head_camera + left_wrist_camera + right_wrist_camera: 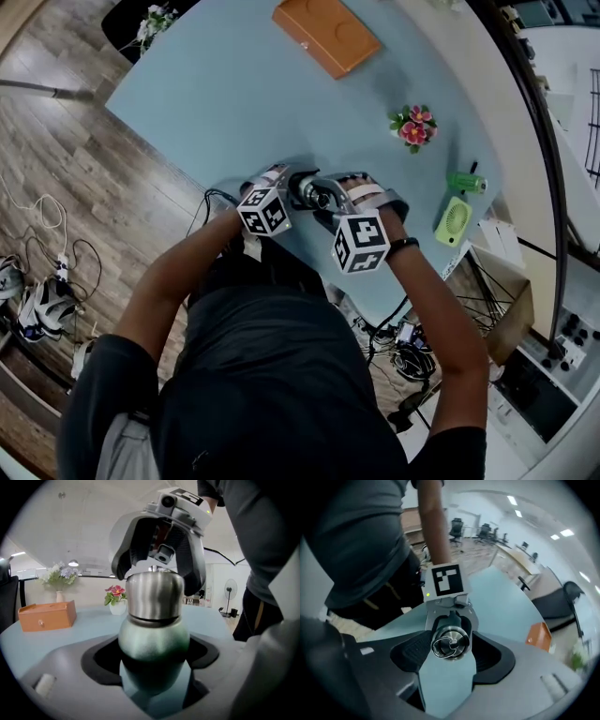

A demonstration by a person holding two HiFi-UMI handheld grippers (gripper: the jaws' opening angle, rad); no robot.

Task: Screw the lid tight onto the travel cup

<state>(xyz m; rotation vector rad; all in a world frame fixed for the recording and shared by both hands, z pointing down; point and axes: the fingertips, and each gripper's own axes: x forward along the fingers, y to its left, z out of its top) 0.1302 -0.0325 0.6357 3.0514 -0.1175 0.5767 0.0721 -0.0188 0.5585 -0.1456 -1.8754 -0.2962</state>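
Observation:
The travel cup [153, 637] has a green body and a steel lid [154, 595]; it stands upright near the table's front edge [314, 194]. My left gripper [154, 667] is shut on the green body, one jaw on each side. My right gripper [159, 573] hangs over the top from above, its jaws flanking the lid with a small gap on either side. In the right gripper view I look straight down on the lid [450, 642] and its ring, centred between my open right gripper [450, 660]. Below the lid the left gripper [449, 620] hides the body.
On the light blue table [234, 103] an orange box [326, 33] lies at the far side. At the right are a small pot of flowers [412, 125], a green bottle-like thing [464, 182] and a green hand fan [454, 220]. Cables lie on the floor at the left.

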